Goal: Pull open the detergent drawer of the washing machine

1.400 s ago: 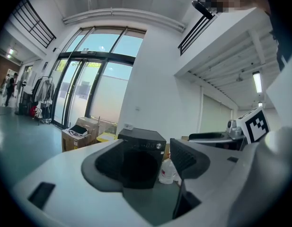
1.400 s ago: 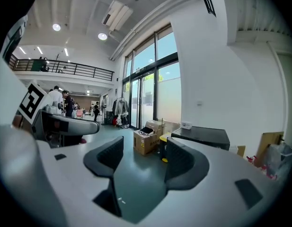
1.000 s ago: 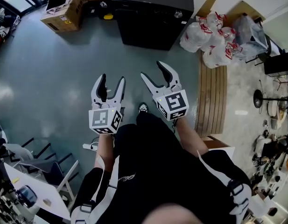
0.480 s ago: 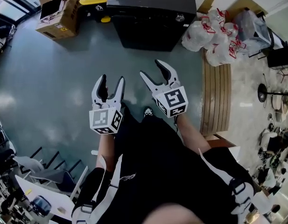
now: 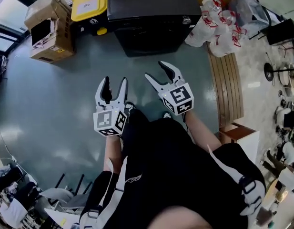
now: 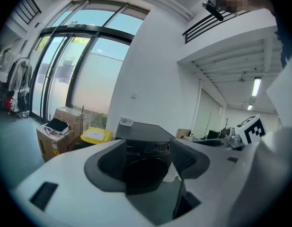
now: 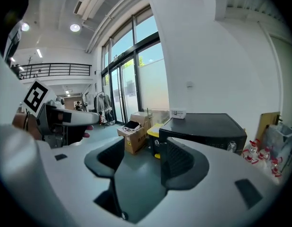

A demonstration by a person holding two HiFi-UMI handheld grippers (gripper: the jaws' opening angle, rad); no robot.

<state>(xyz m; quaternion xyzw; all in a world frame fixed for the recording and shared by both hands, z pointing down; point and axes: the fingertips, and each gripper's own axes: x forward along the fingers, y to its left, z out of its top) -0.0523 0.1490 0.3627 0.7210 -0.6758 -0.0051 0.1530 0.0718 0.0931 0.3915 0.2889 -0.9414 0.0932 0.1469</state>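
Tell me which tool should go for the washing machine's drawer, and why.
Left, probably. Both tools are open, empty and short of the washing machine. The left tool points straight at its front; the right tool aims beside it. The drawer itself isn't discernible.

Head view: camera on the person's head, pointing steeply down at the floor (image 5: 51, 94). The person's torso (image 5: 175, 175) fills the bottom, left tool (image 5: 113, 82) and right tool (image 5: 157, 71) sit mid-frame, washing machine (image 5: 154, 13) at the top edge, well apart from both.
Left gripper view: rides the left tool, looks roughly level along its jaws. The machine is framed between them, far off; the right tool's marker cube (image 6: 252, 129) shows at the right edge.
Right gripper view: same mount, aimed left of the machine.
All three share the machine, cardboard box (image 5: 44, 30) and yellow-lidded bin (image 5: 89, 4).
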